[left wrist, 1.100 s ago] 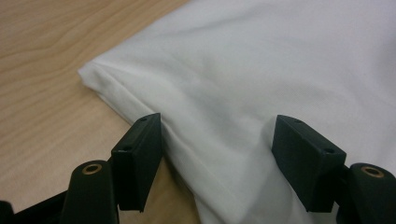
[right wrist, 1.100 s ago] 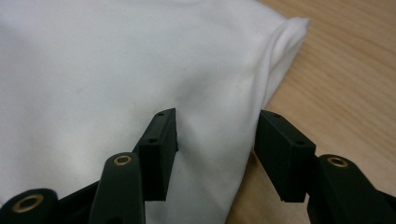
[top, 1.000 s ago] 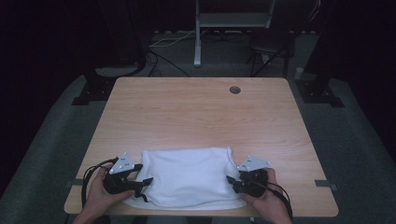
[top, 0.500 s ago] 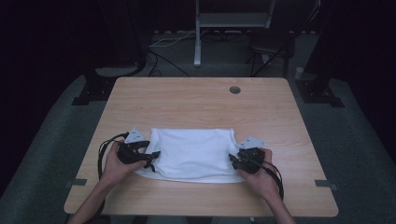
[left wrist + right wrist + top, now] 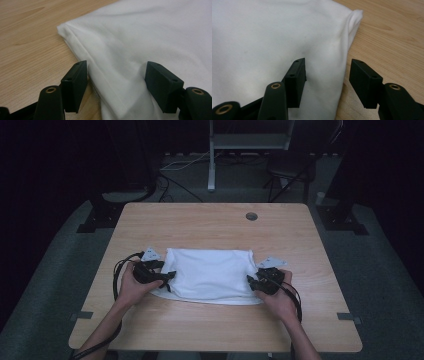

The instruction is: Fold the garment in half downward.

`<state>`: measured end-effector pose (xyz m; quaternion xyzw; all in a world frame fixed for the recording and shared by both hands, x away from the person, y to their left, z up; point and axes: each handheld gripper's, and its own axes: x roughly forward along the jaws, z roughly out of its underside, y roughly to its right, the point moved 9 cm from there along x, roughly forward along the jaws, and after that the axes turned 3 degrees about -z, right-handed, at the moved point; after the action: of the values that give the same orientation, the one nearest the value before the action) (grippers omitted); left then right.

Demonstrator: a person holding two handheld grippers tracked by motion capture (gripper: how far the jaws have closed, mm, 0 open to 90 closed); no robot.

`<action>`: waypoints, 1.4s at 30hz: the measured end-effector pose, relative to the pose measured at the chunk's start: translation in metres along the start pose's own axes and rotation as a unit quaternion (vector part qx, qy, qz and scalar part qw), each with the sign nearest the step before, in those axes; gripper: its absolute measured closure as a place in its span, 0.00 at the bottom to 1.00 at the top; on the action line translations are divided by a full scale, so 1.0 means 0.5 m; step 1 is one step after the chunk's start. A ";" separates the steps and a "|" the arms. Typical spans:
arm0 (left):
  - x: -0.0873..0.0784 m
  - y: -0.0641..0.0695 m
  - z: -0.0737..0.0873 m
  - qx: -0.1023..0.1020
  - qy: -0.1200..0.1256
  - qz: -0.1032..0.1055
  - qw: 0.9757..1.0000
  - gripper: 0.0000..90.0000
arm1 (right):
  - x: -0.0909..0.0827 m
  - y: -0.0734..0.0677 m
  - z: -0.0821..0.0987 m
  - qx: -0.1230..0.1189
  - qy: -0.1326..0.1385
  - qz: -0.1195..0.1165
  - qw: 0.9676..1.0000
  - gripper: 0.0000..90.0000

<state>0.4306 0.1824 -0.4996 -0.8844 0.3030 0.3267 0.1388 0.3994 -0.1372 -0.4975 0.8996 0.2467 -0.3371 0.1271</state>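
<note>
A folded white cloth (image 5: pixel 210 275) lies flat on the wooden table (image 5: pixel 210 225), a little nearer the front edge. My left gripper (image 5: pixel 167 277) is at its left side. In the left gripper view the jaws (image 5: pixel 116 66) stand wide apart astride the cloth's (image 5: pixel 150 37) folded edge, without pinching it. My right gripper (image 5: pixel 252 282) is at the cloth's right side. Its jaws (image 5: pixel 328 63) have just been opening, and the cloth's (image 5: pixel 262 37) right edge lies loose between them.
A round cable hole (image 5: pixel 251 216) sits near the table's far edge. Bare wood surrounds the cloth on all sides. Behind the table stand a metal frame (image 5: pixel 247 140) and dark floor. Black cables (image 5: pixel 117 275) trail from both grippers toward the person.
Both hands and the cloth have slid away from the table's near edge toward its middle. The right jaws stand a little wider.
</note>
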 end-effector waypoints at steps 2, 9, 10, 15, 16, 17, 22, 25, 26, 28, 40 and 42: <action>-0.001 0.000 0.001 -0.007 0.002 0.003 1.000 0.39 | -0.001 0.001 0.001 0.001 -0.001 0.001 1.000 0.46; -0.031 0.000 -0.014 -0.040 0.036 0.017 0.998 0.35 | -0.020 -0.008 -0.007 -0.006 0.013 -0.011 1.000 0.31; -0.039 0.000 -0.020 -0.042 0.043 0.018 0.998 0.34 | -0.027 -0.011 -0.011 -0.009 0.019 -0.013 1.000 0.30; -0.079 -0.006 -0.050 -0.070 0.079 0.030 0.994 0.24 | -0.058 -0.032 -0.032 -0.018 0.042 -0.030 0.998 0.25; -0.085 -0.008 -0.056 -0.074 0.086 0.030 0.993 0.24 | -0.061 -0.040 -0.035 -0.023 0.043 -0.036 0.998 0.24; -0.091 -0.010 -0.060 -0.076 0.092 0.029 0.992 0.24 | -0.064 -0.049 -0.038 -0.026 0.046 -0.047 0.997 0.24; -0.105 -0.022 -0.077 -0.082 0.111 0.030 0.990 0.24 | -0.063 -0.093 -0.056 -0.045 0.054 -0.084 0.994 0.22; -0.106 -0.022 -0.084 -0.085 0.117 0.031 0.989 0.24 | -0.055 -0.124 -0.066 -0.063 0.055 -0.105 0.991 0.21; -0.106 -0.022 -0.085 -0.085 0.117 0.031 0.989 0.24 | -0.052 -0.135 -0.070 -0.068 0.054 -0.111 0.990 0.21; -0.106 -0.023 -0.089 -0.086 0.118 0.030 0.989 0.24 | -0.048 -0.157 -0.077 -0.083 0.057 -0.125 0.987 0.21; -0.100 -0.025 -0.092 -0.083 0.120 0.031 0.989 0.24 | -0.028 -0.230 -0.112 -0.115 0.062 -0.160 0.978 0.21; -0.097 -0.027 -0.090 -0.086 0.118 0.031 0.989 0.24 | -0.026 -0.231 -0.113 -0.117 0.060 -0.159 0.979 0.21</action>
<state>0.4321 0.1946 -0.4332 -0.9158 0.3151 0.2486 0.0157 0.3603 -0.0220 -0.4542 0.8466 0.4313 -0.2670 0.1612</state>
